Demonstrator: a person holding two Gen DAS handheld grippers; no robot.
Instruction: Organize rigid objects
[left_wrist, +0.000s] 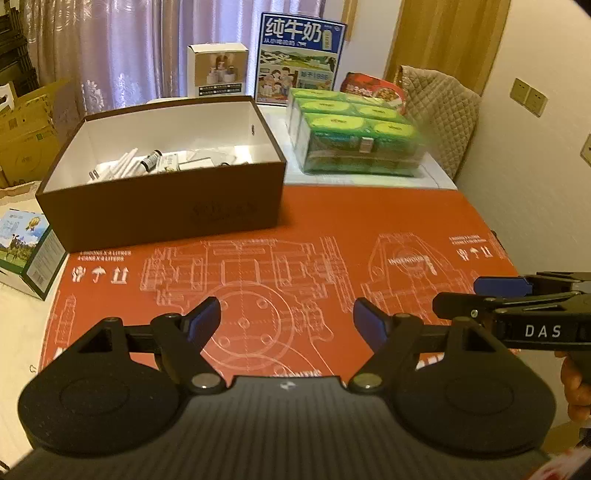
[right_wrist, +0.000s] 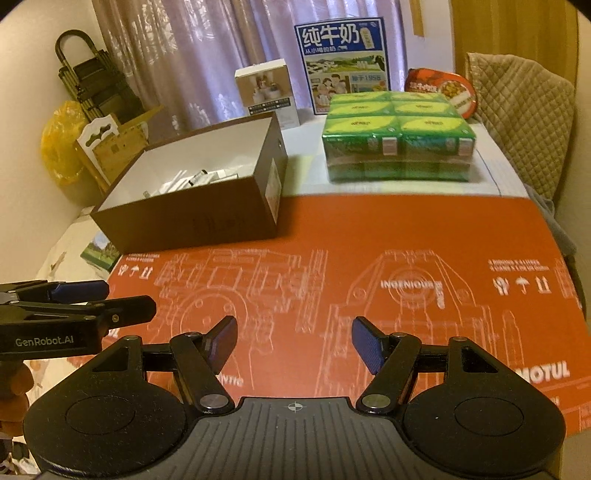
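Note:
A brown open box (left_wrist: 166, 206) with a white inside stands at the back left of the red mat (left_wrist: 332, 229). It holds several small white items and a small dark bottle (left_wrist: 152, 159). The box also shows in the right wrist view (right_wrist: 192, 218). My left gripper (left_wrist: 287, 320) is open and empty above the mat's near part. My right gripper (right_wrist: 293, 343) is open and empty beside it. Each gripper appears from the side in the other's view: the right (left_wrist: 461, 299) and the left (right_wrist: 129, 299).
A green shrink-wrapped pack of boxes (left_wrist: 354, 136) sits behind the mat on the right. A blue milk carton (left_wrist: 299, 59), a small white box (left_wrist: 218, 68) and a red packet (left_wrist: 373, 88) stand at the back. A quilted chair (right_wrist: 524, 122) is on the right.

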